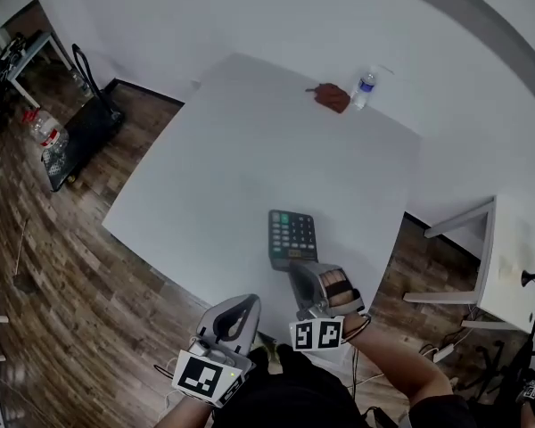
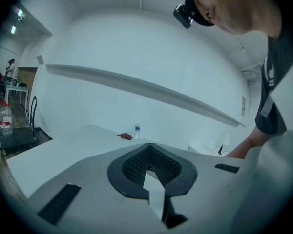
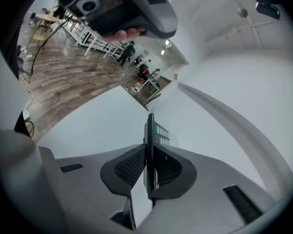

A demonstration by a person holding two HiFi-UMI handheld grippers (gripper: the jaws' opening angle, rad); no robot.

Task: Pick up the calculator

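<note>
My right gripper [image 1: 308, 273] pinches the one calculator [image 1: 292, 236], lower centre of the frame. My left gripper [image 1: 240, 308], beside it, is pressed together, empty. One bottle [image 1: 365, 87] stands upper right.

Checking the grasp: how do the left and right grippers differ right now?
The right gripper is clamped on the near end of the calculator; the left gripper has its jaws together on nothing. The right gripper reaches over the table; the left gripper sits back by its edge. Both carry a marker cube.
</note>
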